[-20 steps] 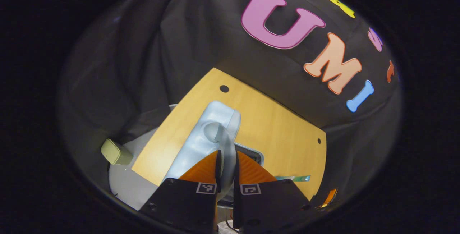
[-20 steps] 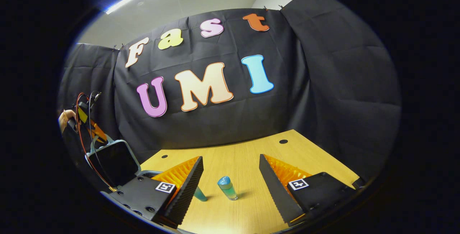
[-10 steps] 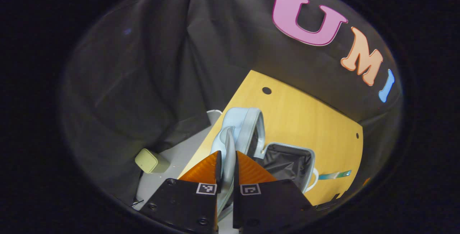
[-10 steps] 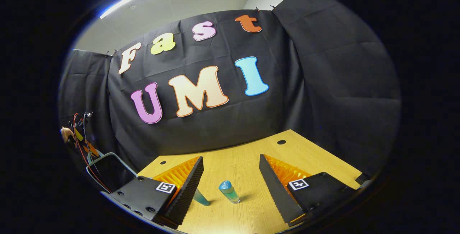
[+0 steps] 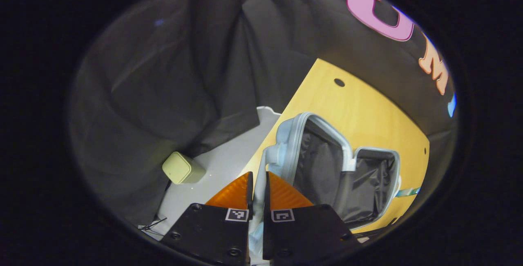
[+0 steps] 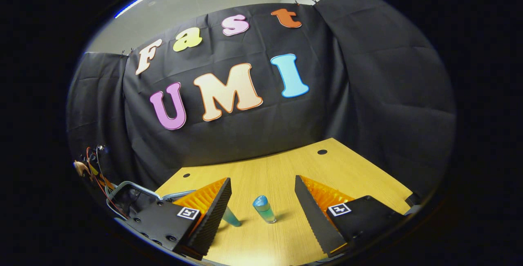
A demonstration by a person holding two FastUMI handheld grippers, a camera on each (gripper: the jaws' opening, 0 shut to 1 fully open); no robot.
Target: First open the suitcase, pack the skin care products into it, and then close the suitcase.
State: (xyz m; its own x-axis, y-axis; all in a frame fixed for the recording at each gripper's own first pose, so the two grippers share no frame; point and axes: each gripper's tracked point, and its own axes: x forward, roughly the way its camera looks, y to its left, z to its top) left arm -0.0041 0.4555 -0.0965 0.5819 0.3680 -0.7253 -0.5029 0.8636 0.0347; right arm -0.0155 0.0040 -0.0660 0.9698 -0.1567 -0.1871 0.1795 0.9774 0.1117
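Observation:
A light blue suitcase (image 5: 310, 151) lies open on the wooden table (image 5: 359, 106), and its dark lining shows in both halves. My left gripper (image 5: 257, 174) is shut on the edge of the lid, which stands tilted back from the base (image 5: 376, 176). In the right gripper view my right gripper (image 6: 261, 200) hangs open just above the table (image 6: 347, 168). A small teal bottle with a blue cap (image 6: 264, 209) stands between its fingers, untouched. A second teal product (image 6: 231, 218) is partly hidden behind the left finger. The suitcase (image 6: 130, 194) sits at the far left.
A pale green box (image 5: 182, 168) lies on the white floor beside the table's left edge. A teal tube (image 5: 408, 192) lies on the table past the suitcase base. A hand with red cables (image 6: 88, 168) holds the other gripper at the suitcase.
The lid has swung up and back with my left gripper, from nearly closed to wide open. The right gripper has stayed open over the bottle, drifting only slightly.

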